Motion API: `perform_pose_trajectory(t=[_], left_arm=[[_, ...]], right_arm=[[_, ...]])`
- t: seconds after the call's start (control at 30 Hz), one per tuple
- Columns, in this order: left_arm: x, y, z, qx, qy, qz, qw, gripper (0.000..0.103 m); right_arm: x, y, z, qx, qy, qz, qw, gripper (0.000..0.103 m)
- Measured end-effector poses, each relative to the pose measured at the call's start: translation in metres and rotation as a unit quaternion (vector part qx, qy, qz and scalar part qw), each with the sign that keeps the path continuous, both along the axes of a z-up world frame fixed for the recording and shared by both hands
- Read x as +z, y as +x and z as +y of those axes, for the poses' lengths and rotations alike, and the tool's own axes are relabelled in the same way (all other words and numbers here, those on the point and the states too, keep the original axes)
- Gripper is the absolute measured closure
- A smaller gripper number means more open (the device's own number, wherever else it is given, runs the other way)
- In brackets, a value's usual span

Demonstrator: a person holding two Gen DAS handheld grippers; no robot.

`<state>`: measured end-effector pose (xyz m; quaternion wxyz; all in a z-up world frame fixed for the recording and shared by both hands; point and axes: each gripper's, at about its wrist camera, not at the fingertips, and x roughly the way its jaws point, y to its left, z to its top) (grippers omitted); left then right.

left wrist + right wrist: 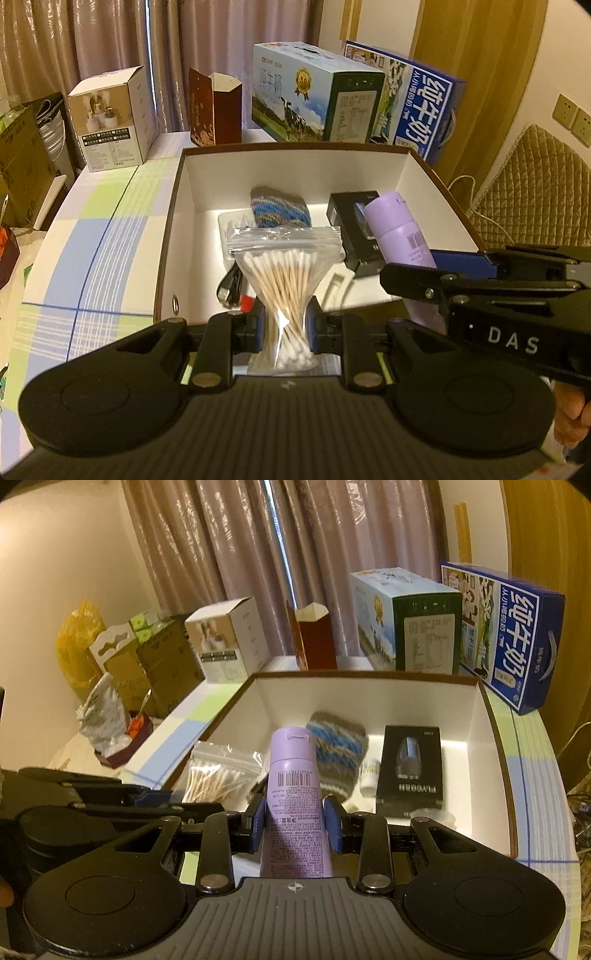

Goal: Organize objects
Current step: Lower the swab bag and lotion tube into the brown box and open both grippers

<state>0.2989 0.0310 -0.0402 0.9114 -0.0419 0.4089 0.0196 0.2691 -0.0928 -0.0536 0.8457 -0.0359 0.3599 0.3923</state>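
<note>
My left gripper [287, 325] is shut on a clear zip bag of cotton swabs [286, 273], pinched at its waist and held over the near edge of a white open box [192, 192]. My right gripper [295, 825] is shut on a purple tube [293, 797], cap pointing away, also above the box [480, 738]. The right gripper [417, 275] with the purple tube [399, 229] shows at the right of the left wrist view. The swab bag [218, 771] shows at the left of the right wrist view. Inside the box lie a striped knitted pouch [279, 208] and a black carton [351, 229].
The box rests on a checked tablecloth [103, 236]. Behind it stand a white carton [110, 118], a red-brown open carton [214, 109] and two milk cartons [317, 92] [513, 635]. A cable plug [231, 284] and a small white bottle [369, 777] lie in the box. A quilted chair back [532, 184] is at right.
</note>
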Motion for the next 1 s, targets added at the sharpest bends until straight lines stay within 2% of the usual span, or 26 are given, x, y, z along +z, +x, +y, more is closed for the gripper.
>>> perform_pose_trajectory(t=[0.27,0.57,1.0], left_arm=[[0.003,0.035,0.009,0.008,0.007,-0.002,0.9999,0.086],[-0.007,0.073,0.022,0.020,0.017,0.013,0.9996,0.086],[-0.024,0.119,0.041,0.020,0.023,0.037,0.9989,0.086]], right_arm=[[0.003,0.030,0.016,-0.011,0.014,0.015,1.000,0.072],[-0.008,0.066,0.033,-0.025,0.016,0.039,0.999,0.072],[-0.038,0.123,0.045,-0.062,0.036,0.120,0.990,0.072]])
